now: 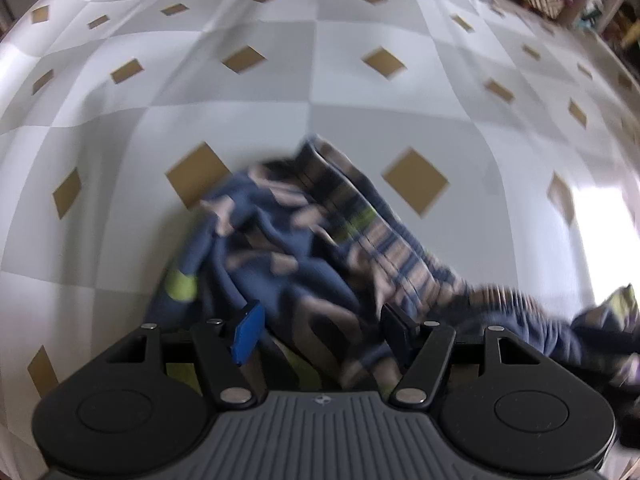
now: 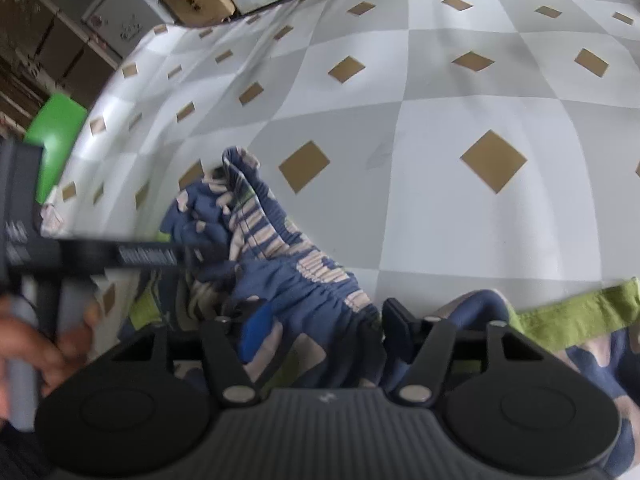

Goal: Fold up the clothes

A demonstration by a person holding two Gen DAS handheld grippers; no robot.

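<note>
below, a crumpled blue patterned garment point(image 1: 304, 248) lies on the checkered tablecloth point(image 1: 360, 80), stretching from centre toward five o'clock. the left gripper point(image 1: 320, 320) hangs over it, jaws apart, nothing pinched. the right gripper point(image 2: 320, 324) likewise stands agape, cloth bunched between unpressed fingers.

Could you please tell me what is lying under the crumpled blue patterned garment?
The blue patterned garment lies on a checkered tablecloth of grey and white squares with tan diamonds. Green fabric shows at its right edge. Anything beneath the bunched folds is covered.
</note>
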